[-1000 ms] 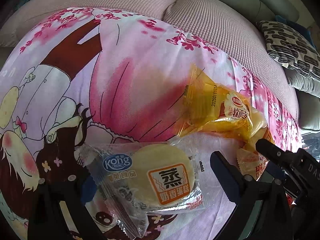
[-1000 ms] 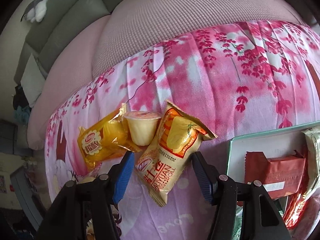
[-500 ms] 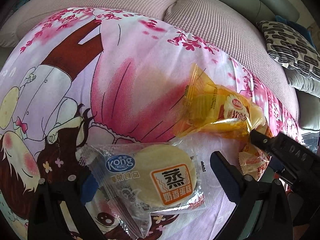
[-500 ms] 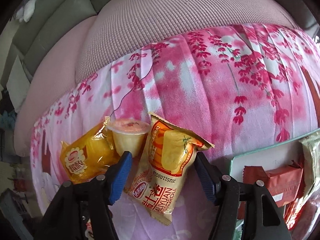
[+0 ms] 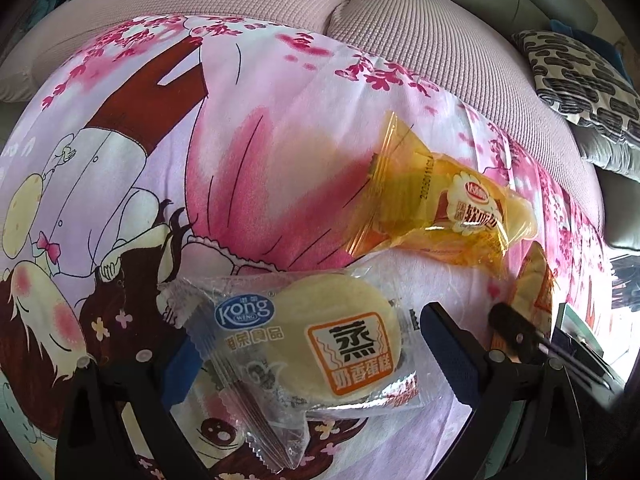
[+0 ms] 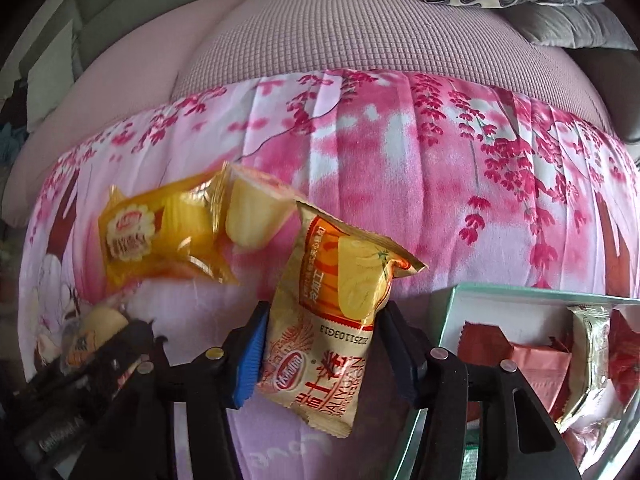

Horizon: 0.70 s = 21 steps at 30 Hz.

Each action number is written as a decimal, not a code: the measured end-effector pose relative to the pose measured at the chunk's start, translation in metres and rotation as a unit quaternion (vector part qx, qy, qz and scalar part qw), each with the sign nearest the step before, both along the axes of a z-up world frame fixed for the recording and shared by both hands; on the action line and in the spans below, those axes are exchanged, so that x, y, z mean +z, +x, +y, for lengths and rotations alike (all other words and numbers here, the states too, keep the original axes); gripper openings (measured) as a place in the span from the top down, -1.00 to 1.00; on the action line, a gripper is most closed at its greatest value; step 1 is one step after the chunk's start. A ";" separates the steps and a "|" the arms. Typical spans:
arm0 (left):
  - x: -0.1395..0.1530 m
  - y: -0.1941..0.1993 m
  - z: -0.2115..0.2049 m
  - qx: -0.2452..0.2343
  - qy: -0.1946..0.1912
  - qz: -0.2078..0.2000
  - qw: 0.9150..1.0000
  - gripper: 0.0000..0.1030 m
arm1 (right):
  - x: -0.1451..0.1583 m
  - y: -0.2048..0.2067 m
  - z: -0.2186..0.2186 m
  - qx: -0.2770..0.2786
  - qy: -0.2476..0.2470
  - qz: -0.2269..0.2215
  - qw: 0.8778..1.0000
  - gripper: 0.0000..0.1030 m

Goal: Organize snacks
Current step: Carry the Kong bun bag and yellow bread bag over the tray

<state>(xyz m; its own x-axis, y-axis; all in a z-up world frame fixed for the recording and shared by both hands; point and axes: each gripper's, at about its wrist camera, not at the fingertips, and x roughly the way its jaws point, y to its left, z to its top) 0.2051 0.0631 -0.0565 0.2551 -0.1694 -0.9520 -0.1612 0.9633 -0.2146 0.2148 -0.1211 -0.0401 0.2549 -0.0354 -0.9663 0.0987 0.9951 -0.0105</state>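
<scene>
A clear packet holding a round pale cake [image 5: 340, 344] lies on the pink cartoon-print sheet [image 5: 200, 140]. My left gripper [image 5: 308, 352] stands open astride it, with the wrapper's edges at the pads. A tan and orange egg-roll packet [image 6: 332, 320] sits between the pads of my right gripper [image 6: 322, 344]. Those jaws are closing and both pads touch its sides. A yellow bread packet [image 6: 160, 232] and a jelly cup [image 6: 252, 216] lie just beyond it. The yellow packet [image 5: 448, 208] also shows in the left wrist view.
A pale box [image 6: 452, 308] at the lower right holds red packets [image 6: 520, 364] and a silvery one. Pink sofa cushions [image 6: 360, 32] rise behind the sheet. A black-and-white patterned pillow [image 5: 580, 76] lies at the far right.
My right gripper's jaws have narrowed onto the egg-roll packet and the wrist has rolled, bringing more of the box into view. The left gripper and the cake packet have stayed put.
</scene>
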 end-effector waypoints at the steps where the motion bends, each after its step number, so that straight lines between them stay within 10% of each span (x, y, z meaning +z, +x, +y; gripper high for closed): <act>1: -0.001 -0.001 -0.002 -0.002 0.002 0.001 1.000 -0.94 | 0.000 -0.001 0.002 0.005 -0.001 0.001 1.000 -0.09; 21: 0.006 -0.040 -0.036 -0.013 0.046 0.009 0.999 -0.48 | 0.002 -0.070 0.021 0.035 0.013 -0.019 0.999 -0.08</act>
<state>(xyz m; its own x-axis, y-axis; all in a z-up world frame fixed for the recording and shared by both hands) 0.1656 0.0273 -0.0505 0.2338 -0.0872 -0.9684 -0.1389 0.9828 -0.1220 0.1449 -0.0997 -0.0382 0.2925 0.0096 -0.9562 0.0289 0.9994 0.0189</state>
